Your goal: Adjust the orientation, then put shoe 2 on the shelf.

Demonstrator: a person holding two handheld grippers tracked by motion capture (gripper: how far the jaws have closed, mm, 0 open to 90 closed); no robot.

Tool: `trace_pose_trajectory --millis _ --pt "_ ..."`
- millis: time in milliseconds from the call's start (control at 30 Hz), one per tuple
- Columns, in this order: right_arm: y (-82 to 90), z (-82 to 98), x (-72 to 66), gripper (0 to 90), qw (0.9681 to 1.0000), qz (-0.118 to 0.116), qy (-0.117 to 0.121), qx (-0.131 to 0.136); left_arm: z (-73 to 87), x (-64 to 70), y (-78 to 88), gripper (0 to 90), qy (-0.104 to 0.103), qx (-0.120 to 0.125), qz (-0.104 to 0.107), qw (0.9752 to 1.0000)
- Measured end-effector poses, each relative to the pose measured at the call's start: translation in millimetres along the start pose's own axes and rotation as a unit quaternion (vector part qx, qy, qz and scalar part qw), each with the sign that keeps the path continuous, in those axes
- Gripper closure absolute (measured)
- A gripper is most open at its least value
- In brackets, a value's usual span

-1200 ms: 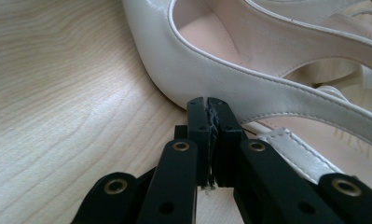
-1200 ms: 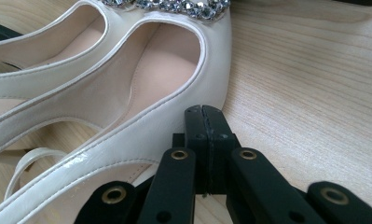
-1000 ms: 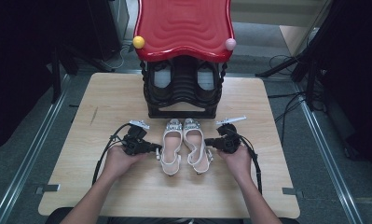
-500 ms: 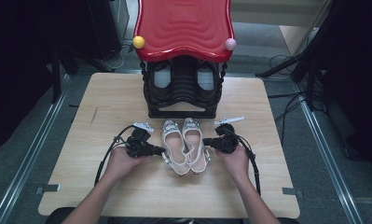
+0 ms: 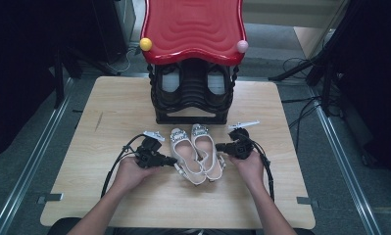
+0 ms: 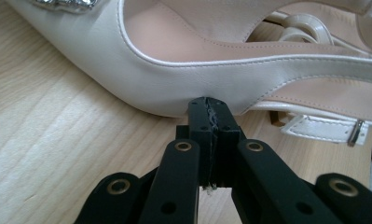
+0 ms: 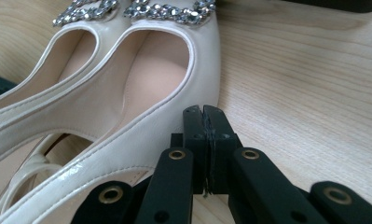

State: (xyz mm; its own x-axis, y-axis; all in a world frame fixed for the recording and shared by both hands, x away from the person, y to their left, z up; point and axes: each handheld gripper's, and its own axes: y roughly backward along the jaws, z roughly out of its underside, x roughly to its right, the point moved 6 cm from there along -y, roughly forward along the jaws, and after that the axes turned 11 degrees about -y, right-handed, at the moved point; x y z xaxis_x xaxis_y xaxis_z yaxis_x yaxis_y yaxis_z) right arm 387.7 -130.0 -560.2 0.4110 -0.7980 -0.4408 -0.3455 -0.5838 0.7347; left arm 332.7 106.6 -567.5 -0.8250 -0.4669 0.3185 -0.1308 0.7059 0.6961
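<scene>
Two cream slingback shoes with jewelled buckles lie side by side mid-table, the left shoe [image 5: 185, 155] slanted against the right shoe [image 5: 207, 151]. My left gripper [image 5: 172, 160] is shut, nothing between its jaws, its tip [image 6: 207, 103] pressed against the left shoe's [image 6: 165, 79] outer side. My right gripper [image 5: 218, 146] is shut too and holds nothing. Its tip [image 7: 203, 112] rests against the outer side of the right shoe [image 7: 174, 88], with the other shoe [image 7: 53, 88] beyond it.
A black shoe rack [image 5: 193, 105] with a wavy red top [image 5: 193, 29], a yellow ball [image 5: 145, 44] and a pink ball [image 5: 242, 46] stands at the back of the wooden table [image 5: 109, 117]. Cables trail from both grippers toward the person's forearms.
The left gripper has nudged rightward, and the left shoe has swung so that its heel end lies against the right shoe. Both shoes now slant to the right. The right gripper has stayed put.
</scene>
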Motion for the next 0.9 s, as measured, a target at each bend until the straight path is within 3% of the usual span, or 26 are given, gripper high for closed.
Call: trace_pose_trajectory --millis 100,267,333,433,533,900 --pt "3.2 -2.3 0.5 86.8 1.0000 -0.003 -0.002 0.006 -0.5 -0.3 2.5 85.6 0.001 0.000 -0.002 1.0000" --pt "13.8 -7.7 -2.1 84.0 0.9997 -0.011 0.003 0.023 -2.6 -2.6 14.7 79.2 0.008 0.024 -0.005 0.9997" --pt "17.8 -9.6 -2.8 82.8 0.9995 -0.014 0.004 0.029 -1.0 -4.2 19.0 74.5 0.008 0.023 -0.015 0.9996" --pt "22.1 -11.8 -4.0 80.9 0.9993 -0.016 0.007 0.034 3.3 -9.3 22.9 66.1 0.005 0.009 -0.046 0.9989" --pt "24.4 -13.6 -4.2 79.2 0.9991 -0.017 0.009 0.037 5.5 -12.8 27.7 61.5 0.019 0.013 -0.046 0.9987" --pt "27.1 -16.8 -7.2 76.6 0.9987 -0.018 0.018 0.044 9.9 -20.7 39.6 52.6 0.023 0.022 -0.061 0.9976"
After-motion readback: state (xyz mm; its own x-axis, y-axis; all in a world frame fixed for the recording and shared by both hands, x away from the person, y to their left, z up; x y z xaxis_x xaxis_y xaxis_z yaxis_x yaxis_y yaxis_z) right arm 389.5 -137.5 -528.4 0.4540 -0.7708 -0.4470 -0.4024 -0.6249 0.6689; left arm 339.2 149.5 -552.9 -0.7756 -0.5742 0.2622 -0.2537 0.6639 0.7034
